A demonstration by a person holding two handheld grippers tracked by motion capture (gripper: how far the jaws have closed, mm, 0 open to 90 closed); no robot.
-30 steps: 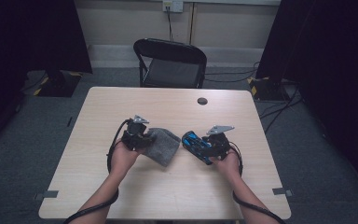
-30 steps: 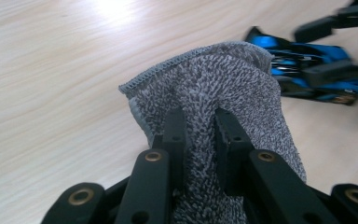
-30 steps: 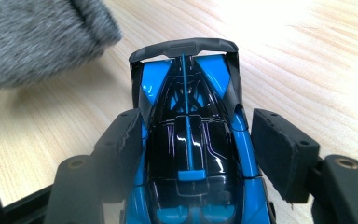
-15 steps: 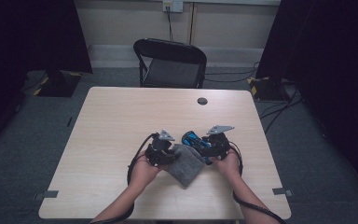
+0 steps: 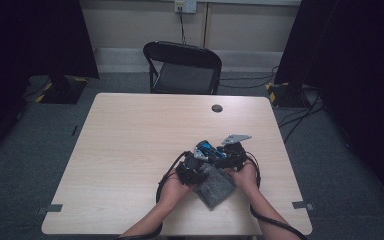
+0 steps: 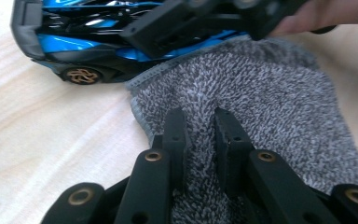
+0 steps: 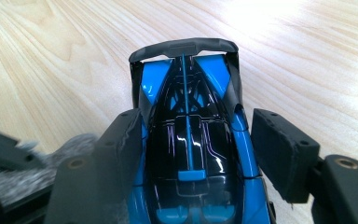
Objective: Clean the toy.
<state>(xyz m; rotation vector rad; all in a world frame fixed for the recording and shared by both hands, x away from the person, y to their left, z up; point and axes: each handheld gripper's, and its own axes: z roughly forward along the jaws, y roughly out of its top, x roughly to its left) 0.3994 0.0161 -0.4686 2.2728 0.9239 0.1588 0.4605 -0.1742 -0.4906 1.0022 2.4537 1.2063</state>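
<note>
Wiping step: left hand-held gripper (image 6: 198,135) pinches the grey cloth (image 6: 270,112), lower centre of frame. Right hand-held gripper (image 7: 205,140) clamps the blue toy car (image 7: 191,140) on the worktop (image 5: 130,150). Next: press the cloth onto the car's body.

Left gripper (image 5: 198,172) clamped, right gripper (image 5: 219,156) half-spread

Left gripper (image 5: 196,169), cloth (image 5: 215,187) nearer car (image 5: 206,149)
</note>
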